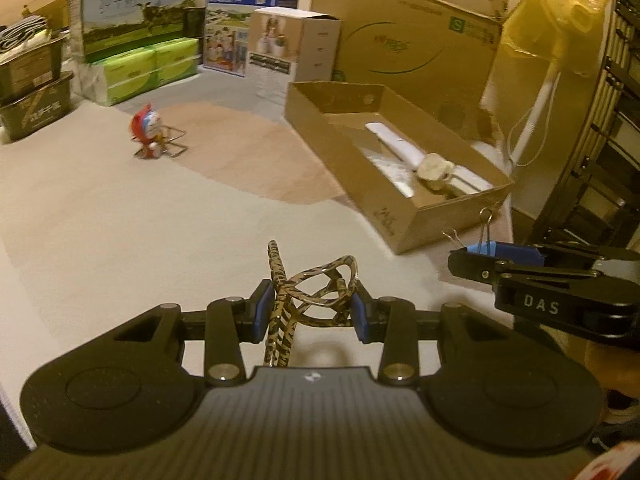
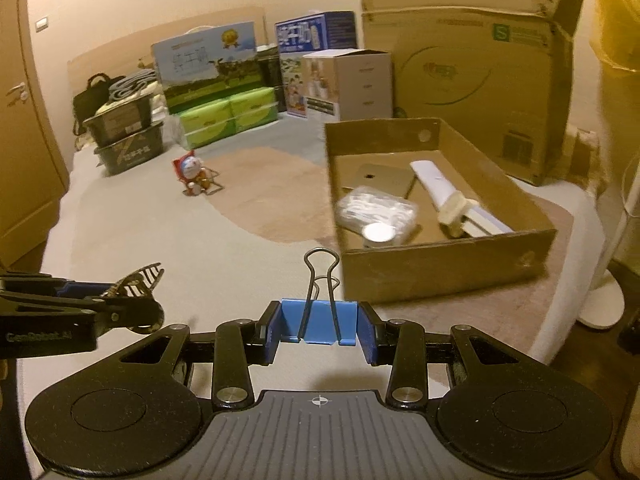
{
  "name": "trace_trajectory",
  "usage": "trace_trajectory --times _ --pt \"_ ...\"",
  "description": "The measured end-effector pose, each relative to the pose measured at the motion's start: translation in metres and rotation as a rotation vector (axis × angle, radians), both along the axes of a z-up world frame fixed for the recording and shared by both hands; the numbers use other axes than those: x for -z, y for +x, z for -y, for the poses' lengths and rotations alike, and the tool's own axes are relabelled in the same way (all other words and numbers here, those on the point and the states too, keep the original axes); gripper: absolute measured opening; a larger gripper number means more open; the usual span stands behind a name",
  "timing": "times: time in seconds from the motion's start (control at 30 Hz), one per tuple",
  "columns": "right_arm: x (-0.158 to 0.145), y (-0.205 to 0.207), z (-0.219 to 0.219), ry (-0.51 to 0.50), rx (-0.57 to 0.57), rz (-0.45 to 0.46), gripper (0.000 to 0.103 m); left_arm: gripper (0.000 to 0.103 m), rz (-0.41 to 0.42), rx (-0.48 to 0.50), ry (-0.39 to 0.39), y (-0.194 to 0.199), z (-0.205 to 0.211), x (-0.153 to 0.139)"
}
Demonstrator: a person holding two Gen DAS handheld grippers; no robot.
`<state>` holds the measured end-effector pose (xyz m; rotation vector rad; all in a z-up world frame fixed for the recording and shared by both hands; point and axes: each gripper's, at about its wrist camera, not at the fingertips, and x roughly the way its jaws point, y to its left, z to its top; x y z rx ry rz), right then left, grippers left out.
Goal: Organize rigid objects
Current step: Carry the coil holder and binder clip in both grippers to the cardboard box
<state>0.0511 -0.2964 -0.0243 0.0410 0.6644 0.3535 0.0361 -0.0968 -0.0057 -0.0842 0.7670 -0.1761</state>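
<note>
1. Left tool: pads clamped on a tortoiseshell hair claw clip, held clear of the surface below. Clip looks like hard plastic w/ open loops and teeth; prob. light, stiff, somewhat brittle. Grip sits across the looped body; safer there than on the thin teeth, which could snap or slip.
2. Right tool: pads pressed on both sides of a blue binder clip, wire handles pointing fwd and up. Metal body, rigid, light, smooth paint, so may slide if squeezed loosely. Flat sides are the right place to hold; wire loops swivel, poor purchase.
3. Both tools side by side, near each other, not touching; each shows at the edge of the other's view.
4. Surface below: pale padded cover, beige w/ a pinkish patch; looks like a bed or mat, can't tell which.
5. Open cardboard box: just ahead, right of centre. Holds a white wrapped roll, a clear plastic packet, a round metal lid-like disc, a flat gold item. Likely drop spot for both clips (judgement only).
6. Small red-and-blue toy figure: farther off, left, on a wire stand, well apart from the box.
7. Far edge: stacked cartons, green packs, large brown boxes.
</note>
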Motion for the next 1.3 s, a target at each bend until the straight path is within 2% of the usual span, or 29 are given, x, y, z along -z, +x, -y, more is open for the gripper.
trace_trajectory --times 0.27,0.73,0.93,1.3 --pt "-0.005 0.000 0.040 -0.004 0.079 0.009 0.040 0.036 0.012 0.067 -0.024 0.010 0.032 -0.008" --pt "-0.018 0.016 0.082 -0.019 0.120 0.032 0.040 0.036 0.035 0.163 -0.043 0.032 0.084 -0.023" --pt "-0.026 0.038 0.088 -0.022 0.105 0.043 0.040 0.036 0.048 0.162 -0.051 0.055 0.095 -0.029" --pt "-0.031 0.100 0.094 -0.040 0.062 0.037 0.040 0.036 0.057 0.126 -0.061 0.120 0.104 -0.031"
